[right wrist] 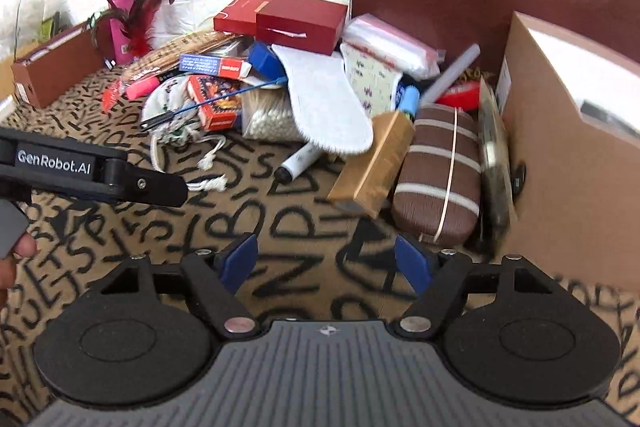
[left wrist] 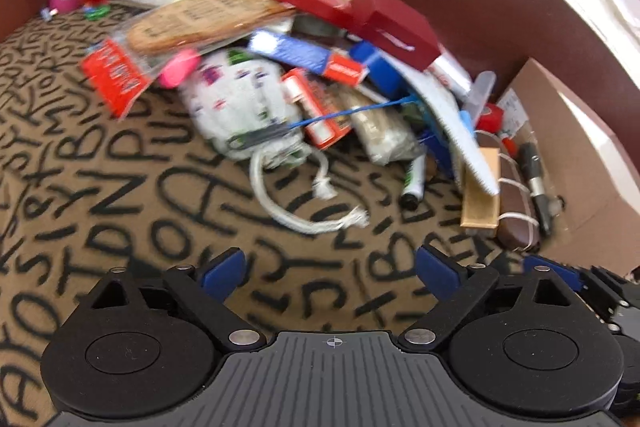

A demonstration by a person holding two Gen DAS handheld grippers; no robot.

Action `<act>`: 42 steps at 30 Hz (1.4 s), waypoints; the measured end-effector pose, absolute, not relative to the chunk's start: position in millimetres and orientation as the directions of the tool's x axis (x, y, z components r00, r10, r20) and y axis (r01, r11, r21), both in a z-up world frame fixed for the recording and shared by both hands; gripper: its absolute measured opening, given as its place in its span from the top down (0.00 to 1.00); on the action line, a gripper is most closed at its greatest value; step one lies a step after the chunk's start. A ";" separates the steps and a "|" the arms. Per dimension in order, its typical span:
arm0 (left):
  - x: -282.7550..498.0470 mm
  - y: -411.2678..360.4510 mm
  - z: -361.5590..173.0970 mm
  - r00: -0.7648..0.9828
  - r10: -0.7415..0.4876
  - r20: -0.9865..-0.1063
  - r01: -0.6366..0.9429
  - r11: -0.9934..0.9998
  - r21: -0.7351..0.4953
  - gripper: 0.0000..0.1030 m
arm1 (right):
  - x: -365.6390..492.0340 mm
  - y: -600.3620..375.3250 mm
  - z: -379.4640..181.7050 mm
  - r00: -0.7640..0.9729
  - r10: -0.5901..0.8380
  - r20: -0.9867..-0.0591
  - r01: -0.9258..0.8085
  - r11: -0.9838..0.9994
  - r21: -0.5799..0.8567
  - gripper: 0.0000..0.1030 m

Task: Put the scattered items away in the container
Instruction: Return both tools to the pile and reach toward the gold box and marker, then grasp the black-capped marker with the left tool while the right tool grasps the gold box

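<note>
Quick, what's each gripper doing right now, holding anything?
Left gripper: open, holding nothing.
Right gripper: open, holding nothing.

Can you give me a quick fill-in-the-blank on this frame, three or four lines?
1. Both claws, left and right, are open and hold ____.
2. The cloth under the pile is printed with black ____.
3. The marker lies in front of the pile with its ____ cap toward the camera.
4. The brown case has pale stripes and lies just left of the ____ box.

Missing words: nothing; letters; black; cardboard
</note>
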State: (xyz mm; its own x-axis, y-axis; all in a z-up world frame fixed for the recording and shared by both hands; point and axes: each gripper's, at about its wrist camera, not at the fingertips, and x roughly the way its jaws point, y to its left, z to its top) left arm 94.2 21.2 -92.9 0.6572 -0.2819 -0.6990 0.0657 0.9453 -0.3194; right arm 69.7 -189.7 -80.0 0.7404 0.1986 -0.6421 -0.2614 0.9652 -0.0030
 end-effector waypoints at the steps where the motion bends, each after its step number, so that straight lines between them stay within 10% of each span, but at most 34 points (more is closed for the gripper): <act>1: 98.9 16.6 -91.5 0.658 -0.286 -0.697 0.078 0.946 -0.315 0.06 | 72.9 -188.2 -80.6 0.745 0.189 -0.640 -0.263 0.965 -0.021 0.27; 21: 180.3 -71.7 -109.2 0.672 -0.197 -0.714 0.262 0.965 -0.019 0.26 | 128.0 -180.9 -105.0 0.739 0.211 -0.639 -0.286 0.958 -0.014 0.55; 29: 171.3 -75.2 -101.8 0.661 -0.221 -0.718 0.282 0.959 -0.035 0.87 | 109.2 -203.6 -98.2 0.711 0.239 -0.661 -0.231 0.968 0.101 0.70; 42: 58.3 -29.4 -91.5 0.575 -0.297 -0.762 0.270 0.948 -0.165 0.88 | 13.1 -229.4 -92.0 0.635 0.292 -0.715 -0.262 0.952 0.157 0.73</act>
State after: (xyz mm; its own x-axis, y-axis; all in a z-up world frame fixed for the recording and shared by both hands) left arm 58.3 -29.4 -91.5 0.5753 -0.2967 -0.7623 0.2703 0.9485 -0.1652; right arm 13.1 -229.4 -92.0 0.6352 0.2923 -0.7149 -0.2618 0.9523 0.1569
